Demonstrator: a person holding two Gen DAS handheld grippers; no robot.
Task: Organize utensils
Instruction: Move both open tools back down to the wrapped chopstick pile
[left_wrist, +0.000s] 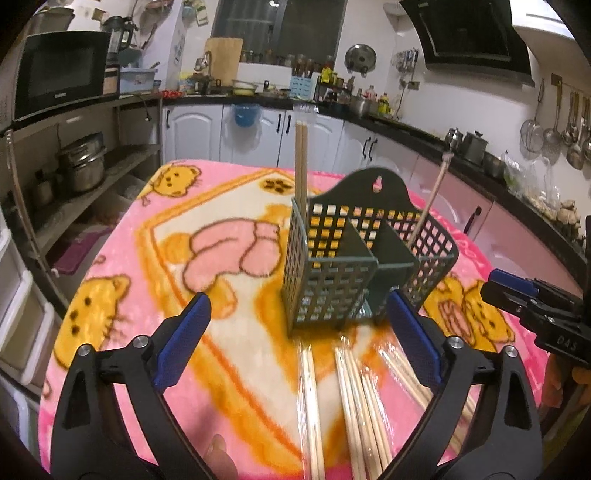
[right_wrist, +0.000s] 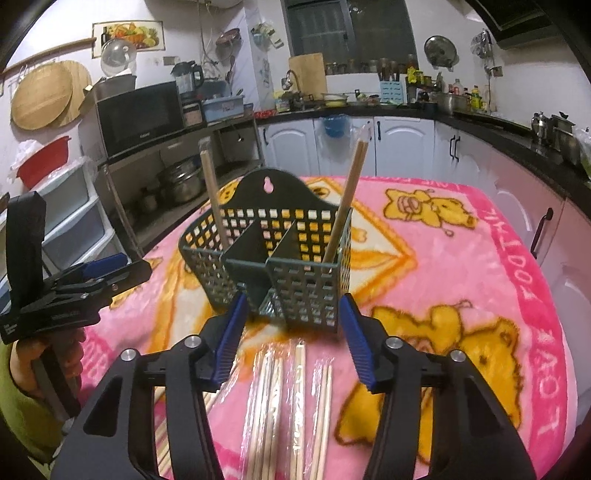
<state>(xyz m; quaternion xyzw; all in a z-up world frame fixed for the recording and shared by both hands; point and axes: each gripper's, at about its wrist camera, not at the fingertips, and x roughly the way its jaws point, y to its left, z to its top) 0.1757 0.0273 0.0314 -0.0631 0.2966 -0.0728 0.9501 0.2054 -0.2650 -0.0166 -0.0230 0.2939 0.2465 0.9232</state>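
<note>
Kitchen scene from two wrist cameras, both looking down at a bench covered by a pink cartoon blanket. A dark green grid caddy with inner dividers stands upright near the middle of the bench, seen at 12 o'clock in each view.

One pair of chopsticks stands nearly upright in the caddy's left end compartment. A second pair leans outward in the right end compartment. More wrapped chopsticks lie flat on the blanket just in front of the caddy, at 6 o'clock, pointing toward the cameras.

The left gripper hovers above the flat chopsticks with its jaws wide apart and nothing between the blue pads. The right gripper hovers over the same pile, its jaws partly apart and gripping nothing. In the left view the right gripper appears at 3 o'clock; in the right view the left gripper appears at 9 o'clock, held by a hand with a green sleeve.
</note>
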